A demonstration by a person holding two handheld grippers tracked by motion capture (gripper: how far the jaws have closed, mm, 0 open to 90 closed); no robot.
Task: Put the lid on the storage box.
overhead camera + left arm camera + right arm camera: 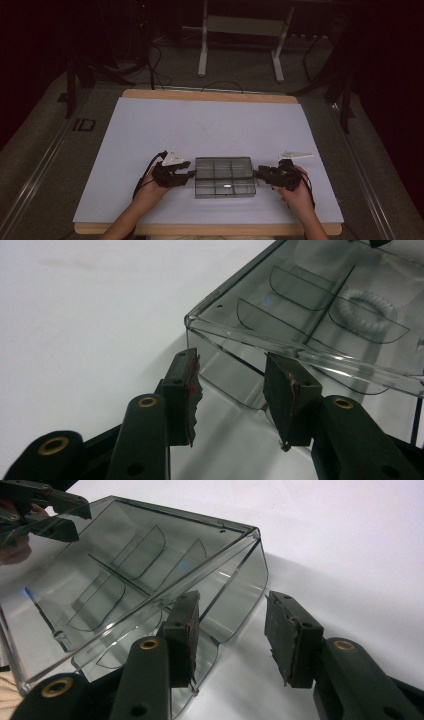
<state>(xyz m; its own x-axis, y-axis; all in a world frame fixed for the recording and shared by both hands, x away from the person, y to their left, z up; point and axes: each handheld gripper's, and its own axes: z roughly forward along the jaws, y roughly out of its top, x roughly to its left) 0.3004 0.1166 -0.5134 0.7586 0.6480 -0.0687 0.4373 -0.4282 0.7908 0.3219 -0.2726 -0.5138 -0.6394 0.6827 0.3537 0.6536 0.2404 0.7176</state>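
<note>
Hand-held grippers flanking clear box

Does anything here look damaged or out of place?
Yes. The pads of the left gripper are worn: one fingertip pad has a ragged, torn edge. The clear divided box sits square on the table, closed, with a white coiled ring inside.

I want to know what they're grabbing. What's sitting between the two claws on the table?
A clear smoky plastic box with divided compartments lies between the left claw and the right claw, as the high view shows. A small white ring sits inside it.
</note>
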